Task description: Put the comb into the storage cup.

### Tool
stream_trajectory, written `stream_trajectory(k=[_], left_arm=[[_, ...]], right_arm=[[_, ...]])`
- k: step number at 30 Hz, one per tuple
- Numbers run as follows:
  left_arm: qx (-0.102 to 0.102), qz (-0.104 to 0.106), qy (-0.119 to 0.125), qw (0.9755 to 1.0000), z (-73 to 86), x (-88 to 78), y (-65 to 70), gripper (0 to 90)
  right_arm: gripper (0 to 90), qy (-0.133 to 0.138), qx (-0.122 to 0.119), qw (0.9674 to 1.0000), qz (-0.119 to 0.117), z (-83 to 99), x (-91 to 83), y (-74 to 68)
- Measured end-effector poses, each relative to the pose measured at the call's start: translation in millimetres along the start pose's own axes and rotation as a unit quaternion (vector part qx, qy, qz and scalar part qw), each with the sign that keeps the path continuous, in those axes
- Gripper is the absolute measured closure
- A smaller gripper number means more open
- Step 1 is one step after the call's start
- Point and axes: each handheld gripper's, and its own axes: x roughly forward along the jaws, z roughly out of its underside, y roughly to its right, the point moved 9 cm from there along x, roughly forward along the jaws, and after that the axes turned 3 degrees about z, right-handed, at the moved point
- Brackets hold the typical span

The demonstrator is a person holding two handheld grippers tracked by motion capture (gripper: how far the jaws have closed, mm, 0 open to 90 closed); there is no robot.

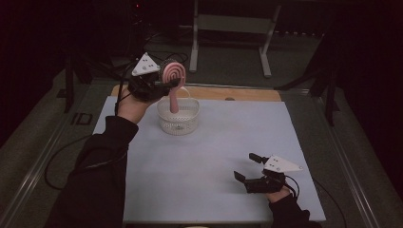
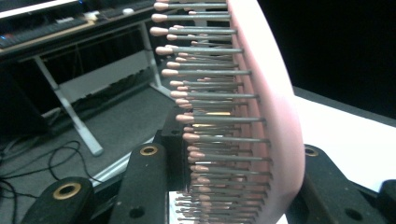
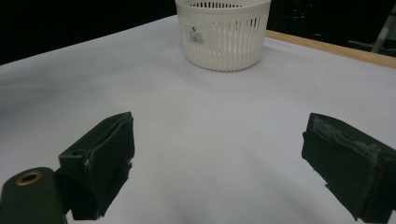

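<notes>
High view shows the left gripper (image 1: pixel 164 85) at about eleven o'clock on the table, jaws clamped on the head of a pink hairbrush (image 1: pixel 173 78) whose handle hangs down into the white basket (image 1: pixel 178 124). The right gripper (image 1: pixel 251 167) rests at five o'clock with its jaws apart and empty. Because the grip lands on springy bristles, the brush could twist or slip, or its handle could snag the rim and tip the light basket.

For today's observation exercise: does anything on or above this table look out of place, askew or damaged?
Nothing is spilled or broken. The pink hairbrush is clamped by its bristled head in the left gripper, its handle pointing down into the white basket, which stands upright. The right gripper rests open on the cloth.
</notes>
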Motion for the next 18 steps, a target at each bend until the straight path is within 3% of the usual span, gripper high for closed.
stream_trajectory(k=[1,7,18], left_arm=[[0.009,-0.011,-0.008,0.9999,3.8,3.3,-3.1,64.6],[0.013,-0.030,-0.010,0.9994,13.9,11.4,-13.8,64.6],[0.012,-0.036,-0.009,0.9992,31.7,27.1,-22.5,64.6]], right_arm=[[9.3,0.001,0.000,1.0000,0.000,-0.4,-0.3,0.0],[9.3,0.001,0.000,1.0000,0.002,-0.3,-0.4,0.3],[9.3,0.002,-0.001,1.0000,0.002,-0.4,-0.6,0.3]])
